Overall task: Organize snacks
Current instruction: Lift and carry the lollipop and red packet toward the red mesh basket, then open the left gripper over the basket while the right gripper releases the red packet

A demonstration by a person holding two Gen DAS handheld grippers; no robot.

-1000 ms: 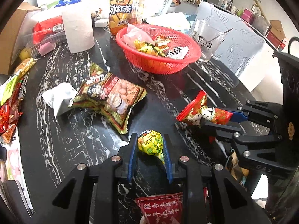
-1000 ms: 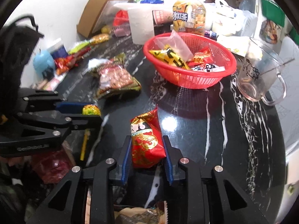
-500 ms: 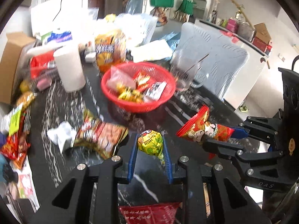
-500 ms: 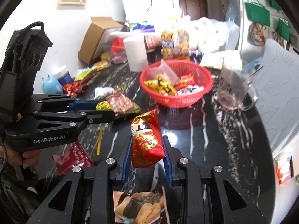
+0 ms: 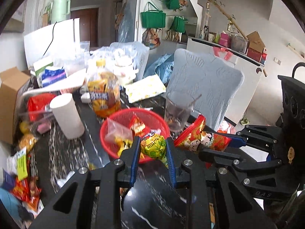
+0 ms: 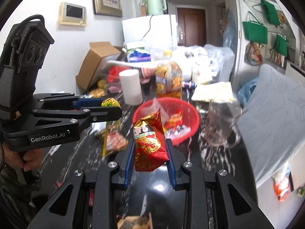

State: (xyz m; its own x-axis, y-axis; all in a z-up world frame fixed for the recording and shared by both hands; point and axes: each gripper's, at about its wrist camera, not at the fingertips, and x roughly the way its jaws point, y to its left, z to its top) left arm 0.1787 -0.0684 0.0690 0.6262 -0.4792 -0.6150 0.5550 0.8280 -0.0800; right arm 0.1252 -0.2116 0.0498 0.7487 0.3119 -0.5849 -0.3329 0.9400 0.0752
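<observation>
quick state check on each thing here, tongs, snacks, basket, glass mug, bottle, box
left tongs: shut on yellow snack pack
right tongs: shut on red snack pack
red basket: upright, partly filled with snacks
glass mug: upright
drink bottle: upright, capped
cardboard box: tipped, flaps open

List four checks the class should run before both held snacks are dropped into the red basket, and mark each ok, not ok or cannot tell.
1. Left gripper jaws clamp the yellow-green snack: ok.
2. Right gripper jaws clamp the red packet: ok.
3. Red basket has room on top of the snacks inside: ok.
4. Both snacks are directly above the basket: cannot tell; it looks ahead of them.
5. Glass mug beside the basket is out of the right gripper's path: cannot tell.
</observation>
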